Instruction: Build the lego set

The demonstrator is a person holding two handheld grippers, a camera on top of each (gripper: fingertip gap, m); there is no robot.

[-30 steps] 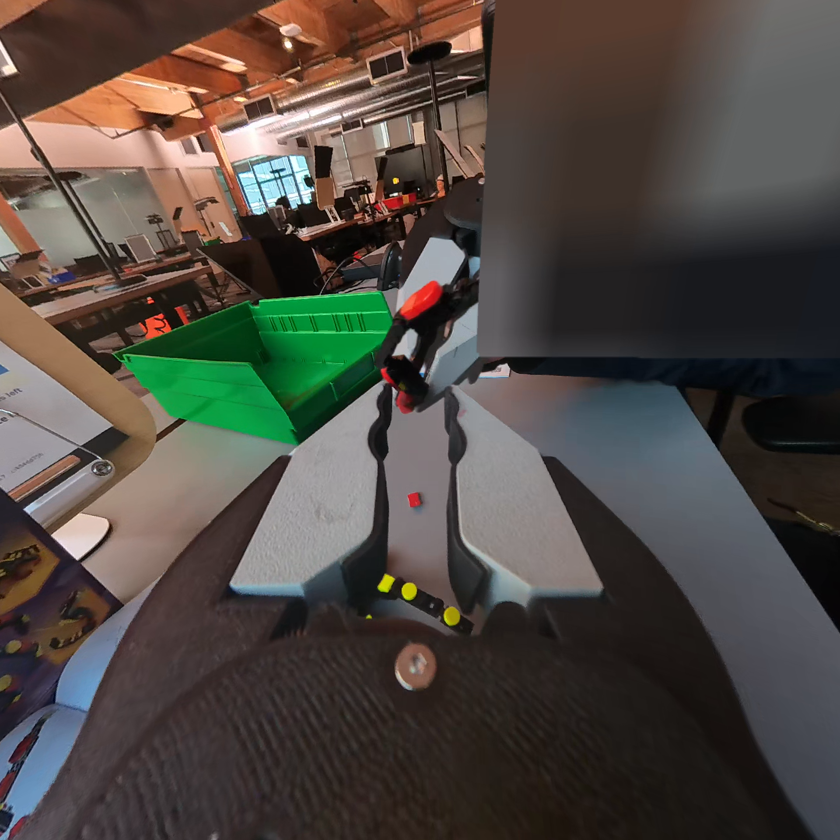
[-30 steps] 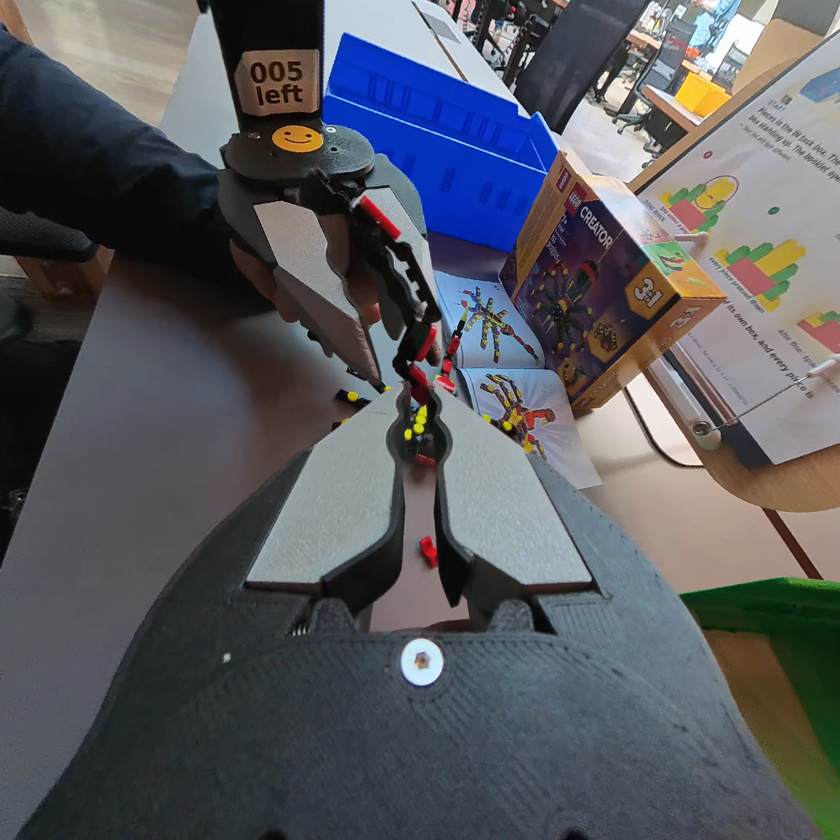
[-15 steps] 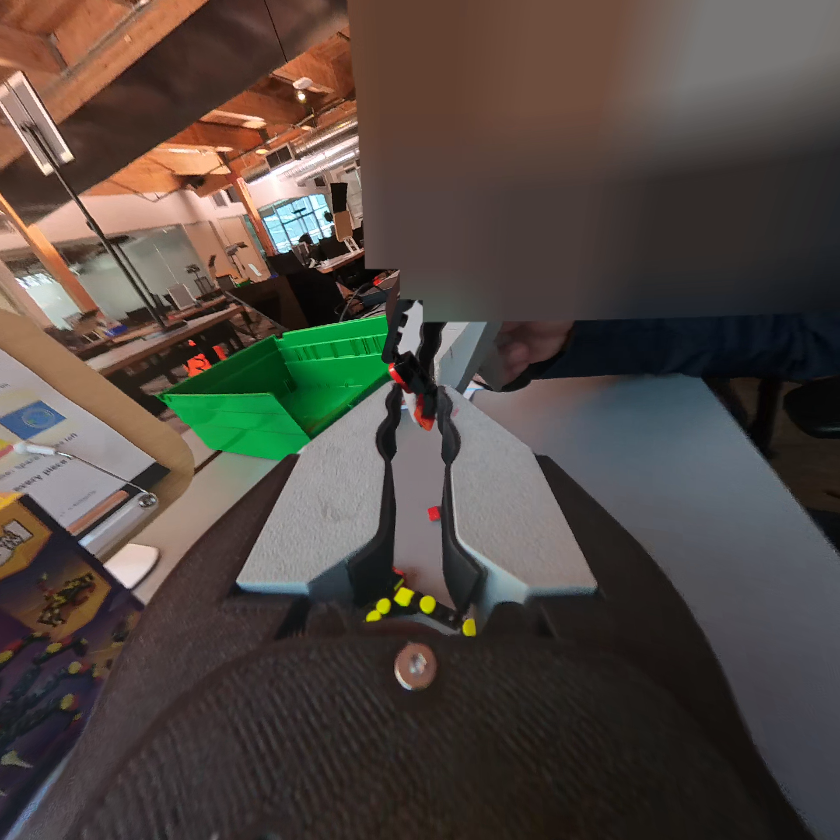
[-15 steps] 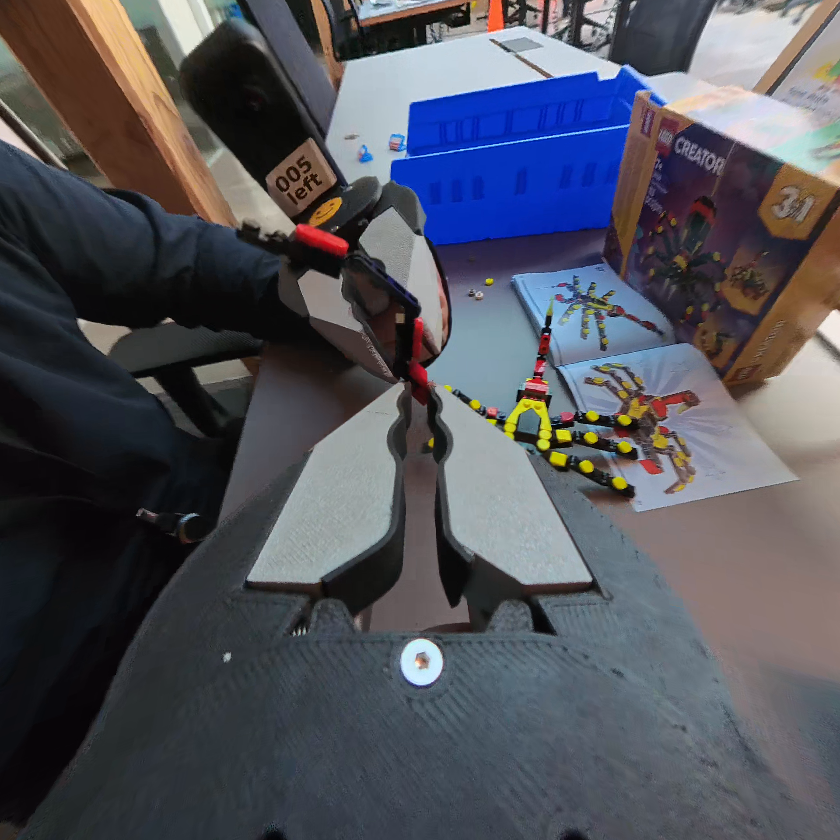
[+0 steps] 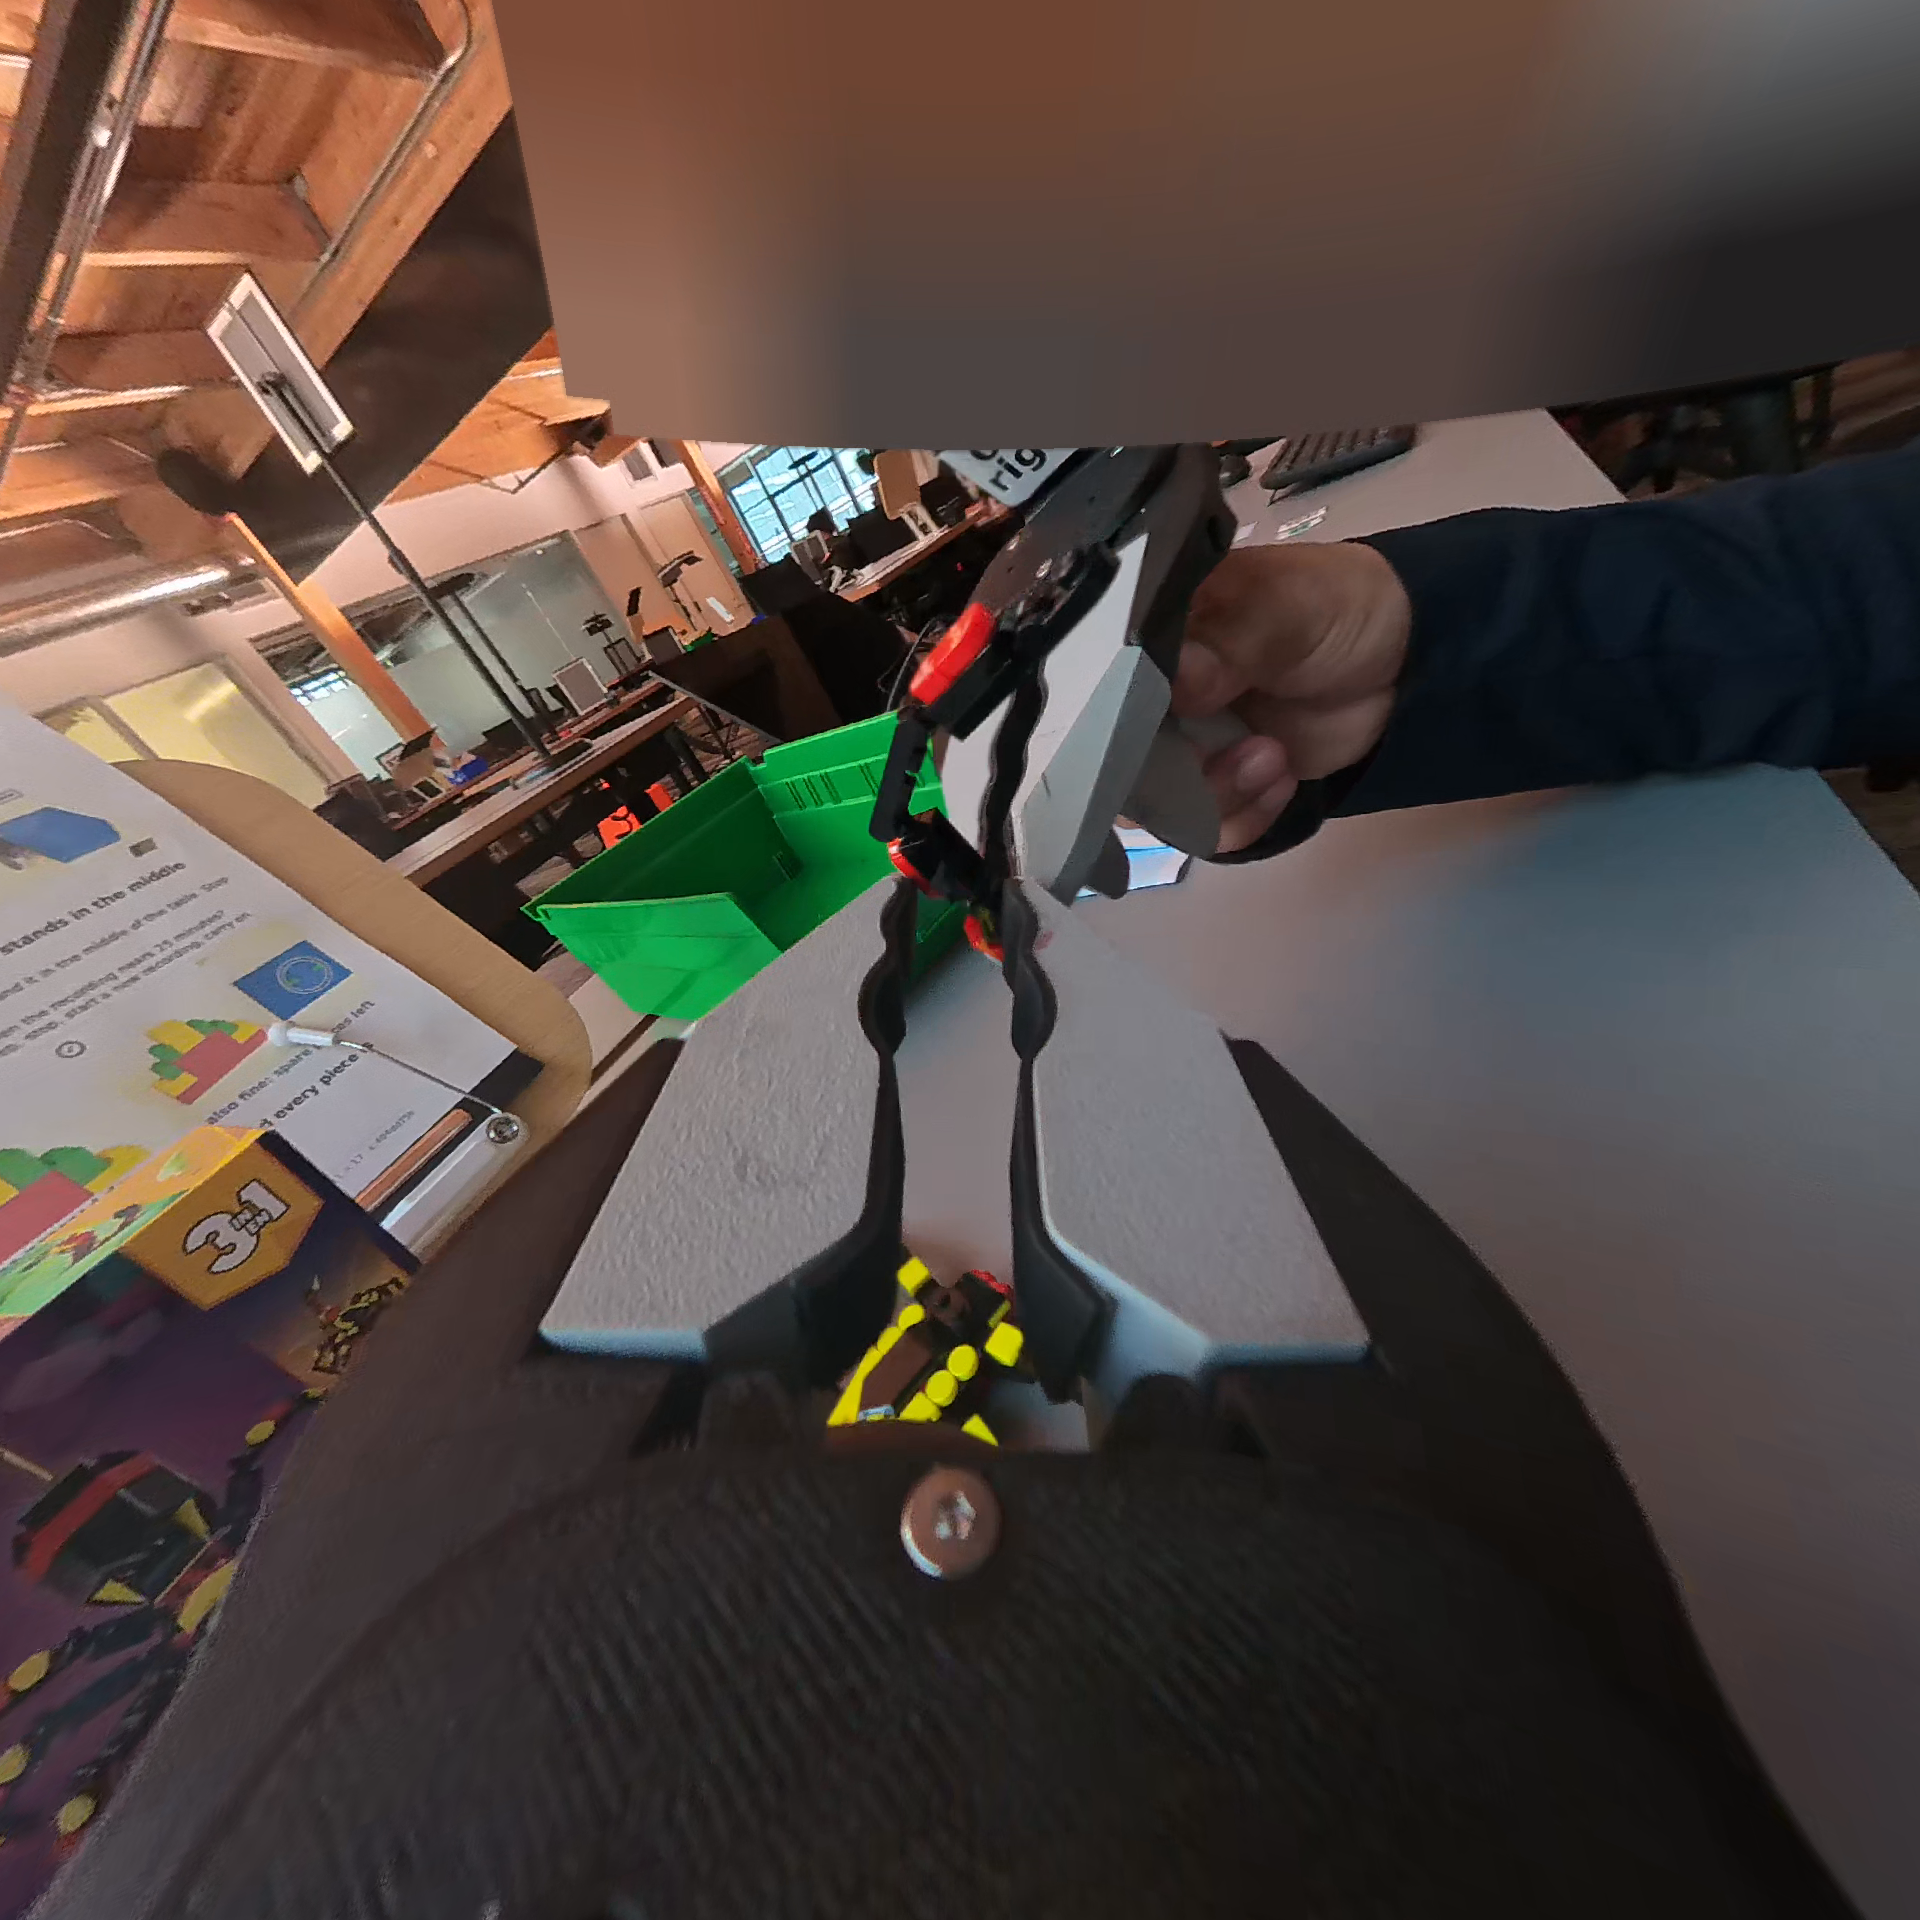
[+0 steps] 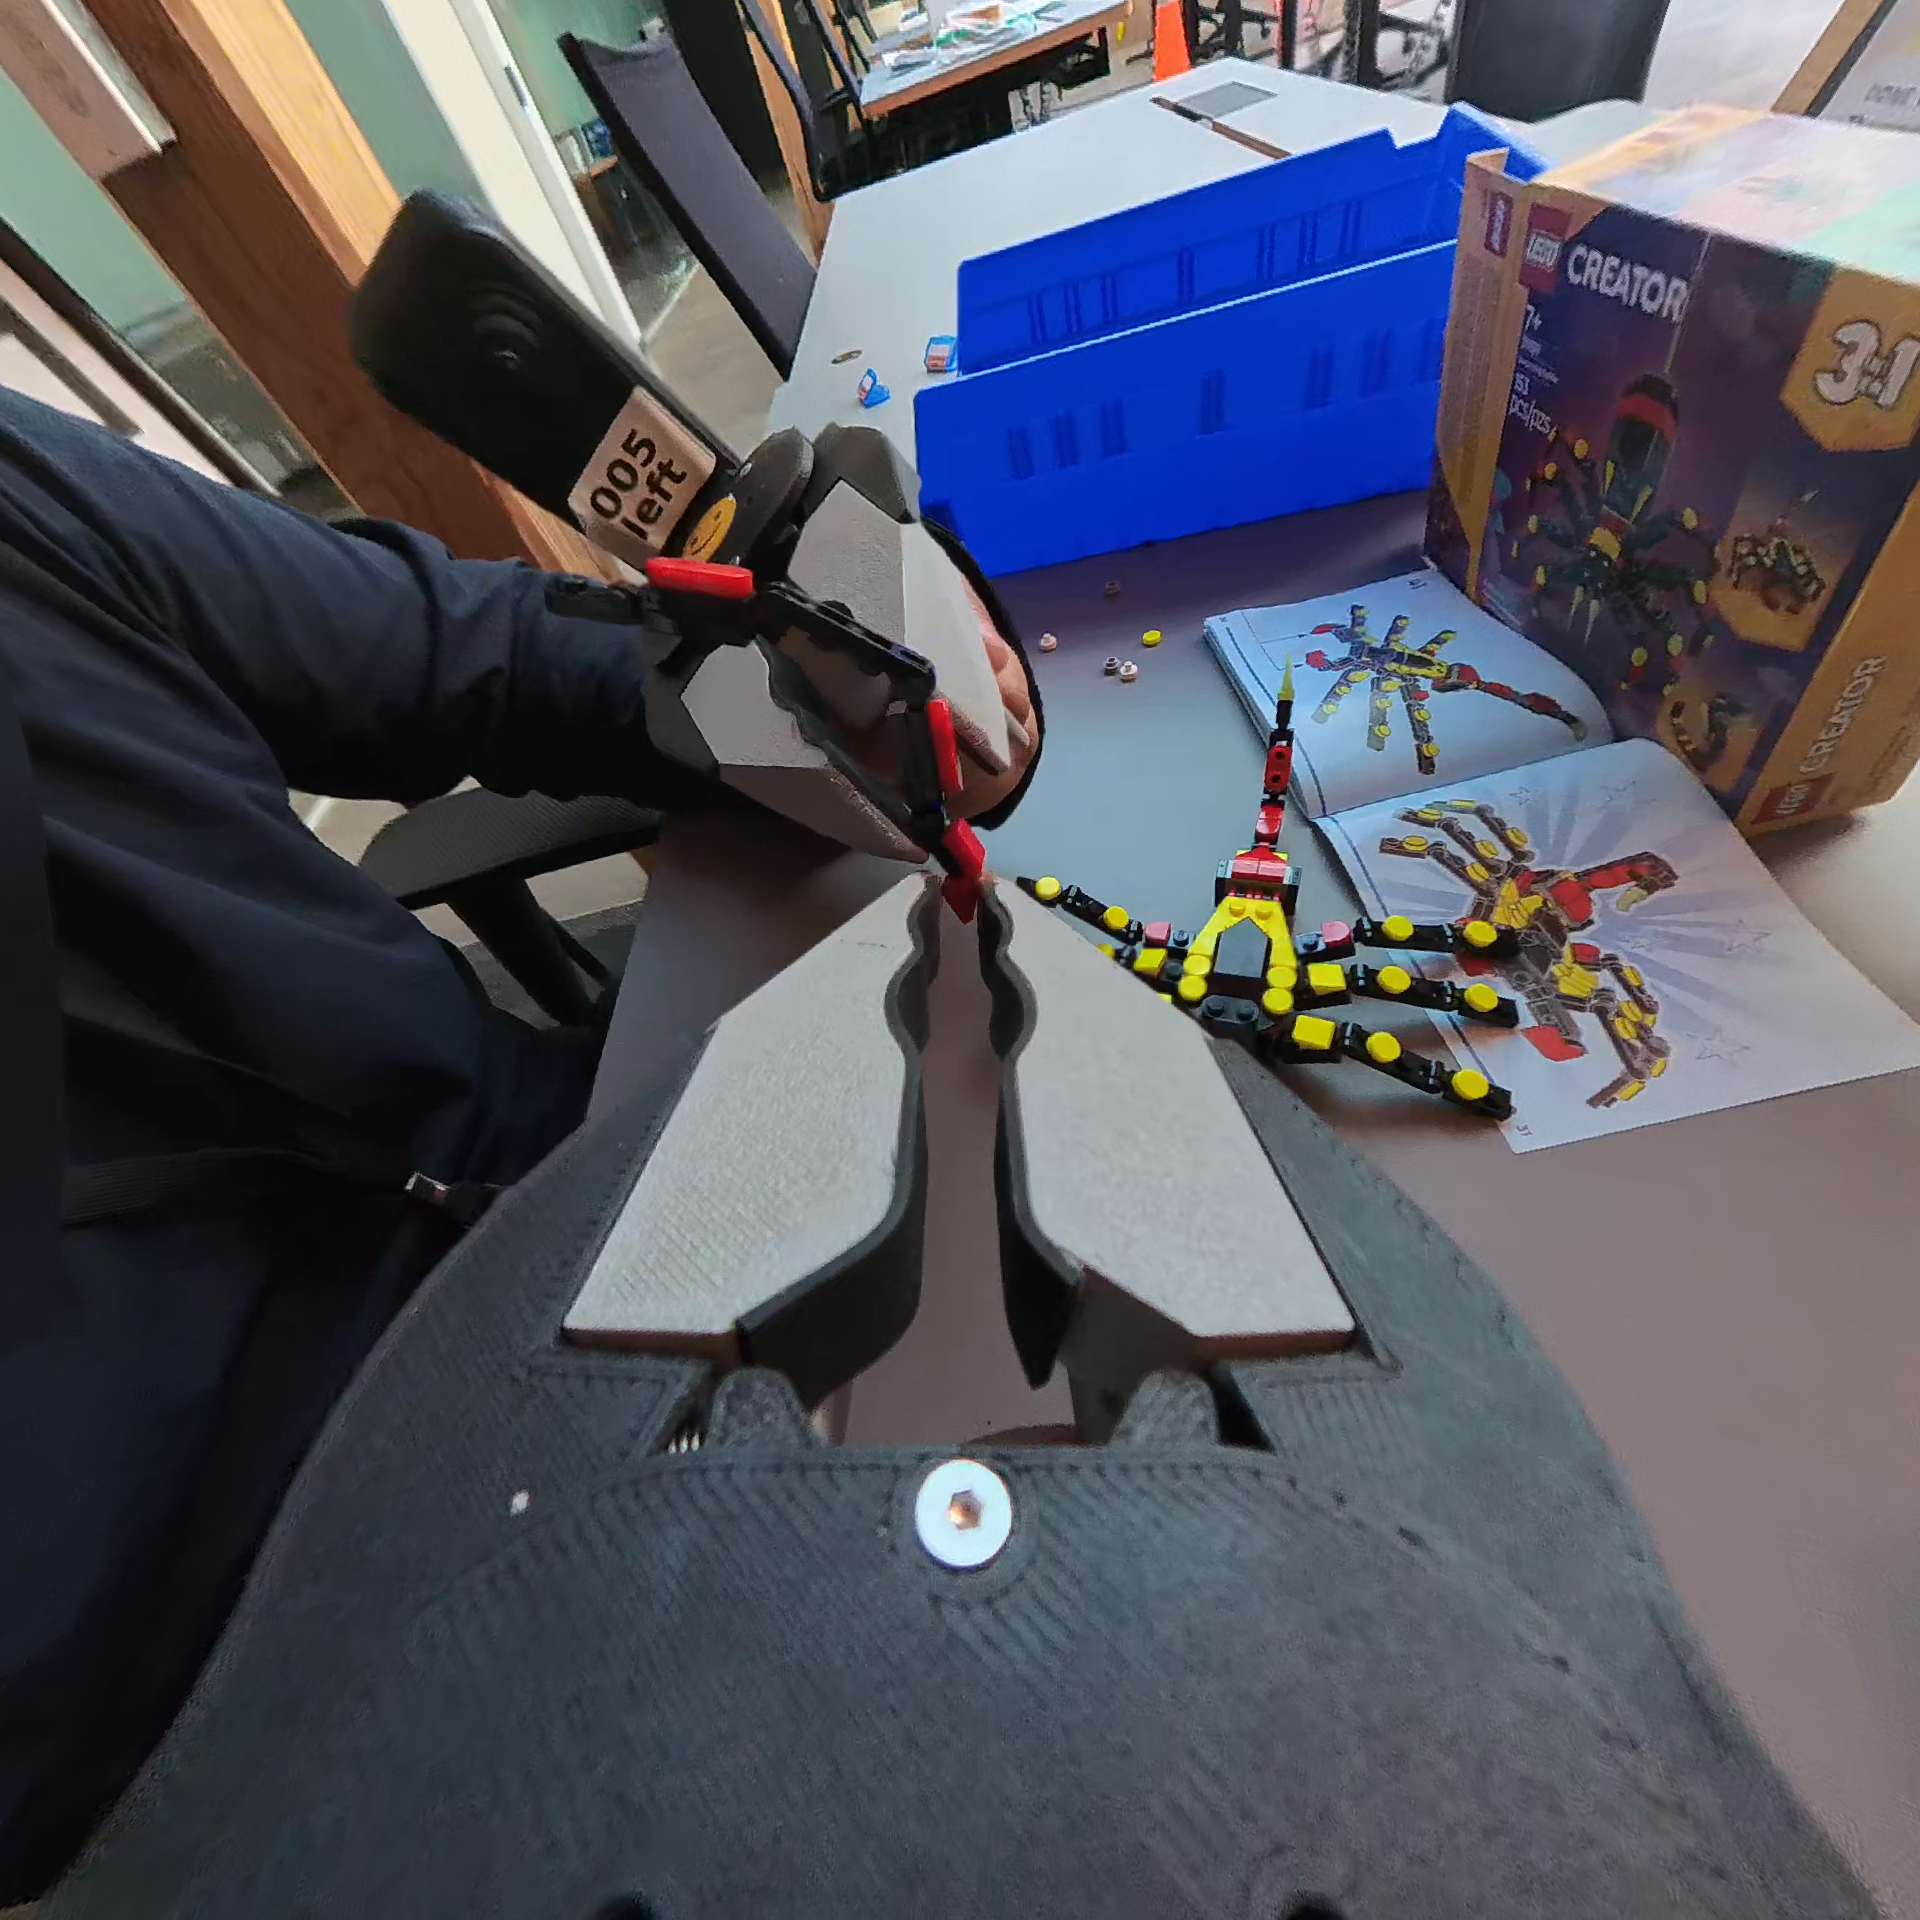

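Pinching the jointed black-and-red brick leg (image 6: 831, 629), left gripper (image 5: 953, 920) jaws clenched, aloft just left of the yellow-and-black brick spider body (image 6: 1242, 951) on the grey tabletop (image 6: 1558, 1299). Right gripper (image 6: 958, 896) jaws nip its red end. Advice: press squarely, avoid twisting.

A black-and-red jointed brick leg (image 6: 831, 665) is seen; a black, yellow and red brick spider (image 6: 1252, 956), a solid blue plastic bin (image 6: 1195, 374) and a green plastic bin (image 5: 727, 894) are shown.
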